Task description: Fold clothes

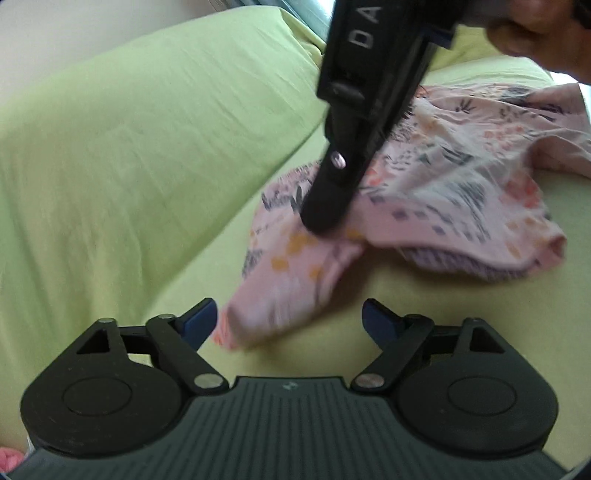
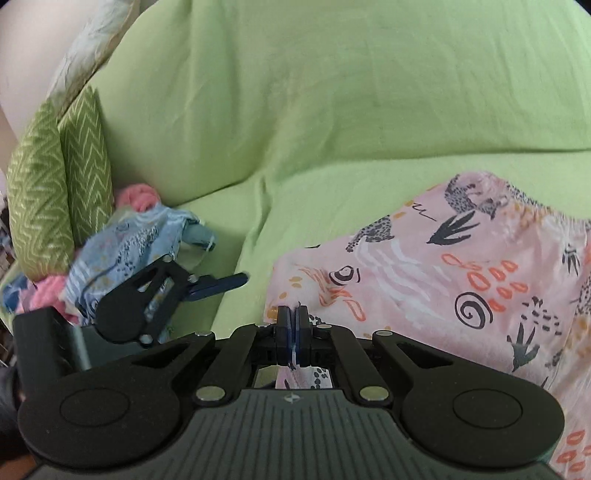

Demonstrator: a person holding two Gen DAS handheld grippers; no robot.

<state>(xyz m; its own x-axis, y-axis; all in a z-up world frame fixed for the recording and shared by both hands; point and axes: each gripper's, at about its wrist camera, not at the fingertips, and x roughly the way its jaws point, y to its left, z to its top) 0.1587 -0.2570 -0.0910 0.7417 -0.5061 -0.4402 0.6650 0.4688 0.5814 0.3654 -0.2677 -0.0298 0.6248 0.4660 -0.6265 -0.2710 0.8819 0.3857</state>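
Note:
A pink patterned garment [image 1: 424, 192] lies crumpled on the green sheet [image 1: 147, 147]. In the left wrist view my left gripper [image 1: 290, 321] is open, and a loose corner of the garment reaches between its blue pads [image 1: 199, 325] without being pressed. My right gripper [image 1: 325, 218] comes down from the top and is shut on the garment's edge. In the right wrist view the right gripper [image 2: 293, 321] pinches a fold of the pink garment [image 2: 443, 288], and fabric shows behind its pads. The left gripper [image 2: 229, 284] appears at the left, side-on.
A pile of other clothes [image 2: 129, 240], blue-patterned and pink, lies at the left beside two green zigzag cushions [image 2: 55, 184]. The green-covered back cushion [image 2: 332, 92] rises behind the seat. A hand [image 1: 535, 29] holds the right gripper at the top right.

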